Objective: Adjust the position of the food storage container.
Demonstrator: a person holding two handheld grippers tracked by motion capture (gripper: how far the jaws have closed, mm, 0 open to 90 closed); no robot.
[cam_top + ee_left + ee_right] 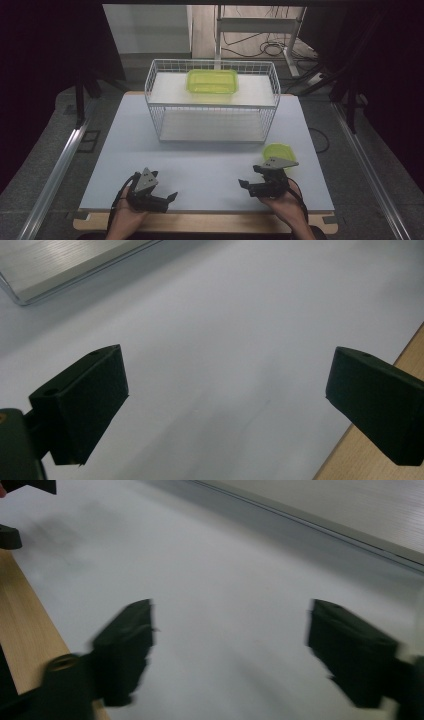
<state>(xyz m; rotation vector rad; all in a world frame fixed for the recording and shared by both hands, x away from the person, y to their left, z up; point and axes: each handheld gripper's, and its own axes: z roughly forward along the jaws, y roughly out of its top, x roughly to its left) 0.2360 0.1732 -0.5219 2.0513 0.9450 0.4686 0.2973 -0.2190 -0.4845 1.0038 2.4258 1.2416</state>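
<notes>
Since both pairs of jaws stand wide apart over bare table [210, 155], the left gripper [225, 400] and right gripper [230, 655] hold and touch nothing. Outward, a green bowl [278, 150] lies just behind the right gripper, nearer the wire basket [212, 102], whose upper shelf bears a green tray [212, 81]. A backward swing of that hand could knock the bowl.
</notes>
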